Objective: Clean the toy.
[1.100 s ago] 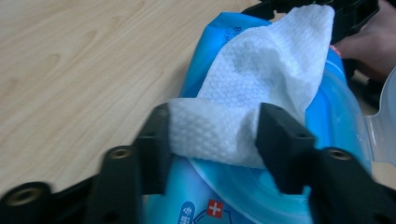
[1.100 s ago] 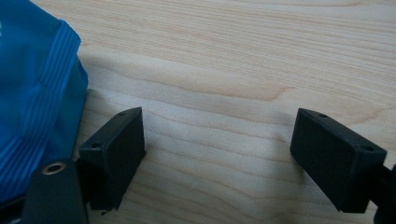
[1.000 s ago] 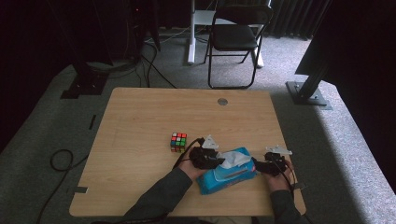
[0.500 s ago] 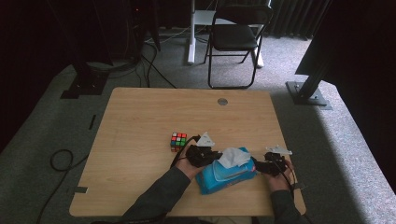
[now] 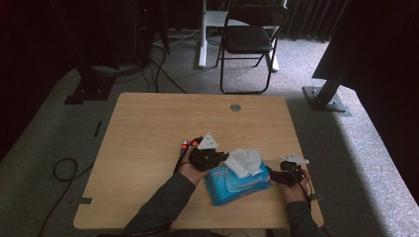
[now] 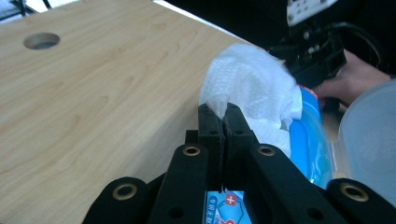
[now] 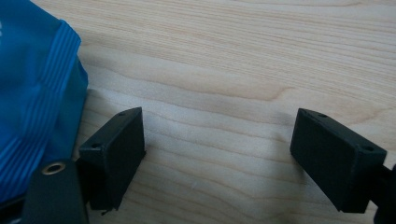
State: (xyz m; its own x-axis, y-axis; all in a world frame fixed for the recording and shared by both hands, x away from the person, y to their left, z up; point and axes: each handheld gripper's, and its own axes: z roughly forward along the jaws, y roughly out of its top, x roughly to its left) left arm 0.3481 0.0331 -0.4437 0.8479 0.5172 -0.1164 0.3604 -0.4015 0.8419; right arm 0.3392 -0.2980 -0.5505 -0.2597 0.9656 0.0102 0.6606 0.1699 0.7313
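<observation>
A blue pack of wet wipes [image 5: 234,185] lies near the front edge of the wooden table [image 5: 163,128]. A white wipe [image 5: 245,161] stands bunched up out of its top. My left gripper [image 5: 225,157] is shut on the wipe's left edge. In the left gripper view the jaws [image 6: 223,112] meet with the corner of the wipe [image 6: 252,79] pinched between them, above the pack [image 6: 306,140]. My right gripper [image 5: 272,174] rests at the pack's right end. In its own view the right gripper [image 7: 219,135] is open over bare wood, with the pack [image 7: 32,79] at its left.
A colour cube [image 5: 187,145] sits just left of my left hand. A round cable hole [image 5: 235,107] is at the table's far edge. A folding chair [image 5: 247,39] and desk legs stand behind the table, and cables lie on the carpet at left.
The left gripper has risen and drawn back left a little, and the white wipe now stands higher and fuller out of the pack. The right hand has stayed put.
</observation>
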